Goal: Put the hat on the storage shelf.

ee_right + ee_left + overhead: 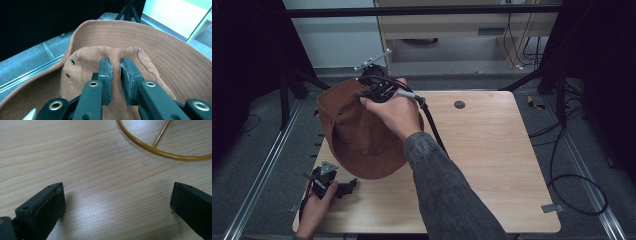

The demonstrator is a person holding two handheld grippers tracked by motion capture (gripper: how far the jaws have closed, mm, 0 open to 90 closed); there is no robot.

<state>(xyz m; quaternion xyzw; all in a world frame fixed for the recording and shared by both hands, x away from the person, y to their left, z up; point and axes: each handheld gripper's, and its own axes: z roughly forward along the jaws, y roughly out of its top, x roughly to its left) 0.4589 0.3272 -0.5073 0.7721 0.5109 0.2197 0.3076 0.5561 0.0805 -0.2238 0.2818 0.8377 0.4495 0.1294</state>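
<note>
Right gripper (115, 65) sits on the crown of a brown brimmed hat (160, 47); in the right gripper view its two black jaws stand close together with a narrow gap, and a fold of the crown fabric rises into that gap just ahead of the fingertips; whether the pads actually press the fold cannot be told from the frames. Two metal eyelets (70, 68) lie on the crown to the left of the left fingertip; the stitched brim curves up beyond and to the right of both tips. In the high view the right hand (394, 112) rests on top of the hat (357, 135) at the far left part of the wooden table (492, 160), its cable (434, 131) trailing back along the sleeve

Left gripper (328, 182) rests in the left hand at the near left table edge, just short of the hat's near brim; in the left gripper view (117, 202) its jaws stand wide apart with bare wood between them; a yellow wire ring (160, 151) lies on the table beyond the fingertips, toward the right one
</note>
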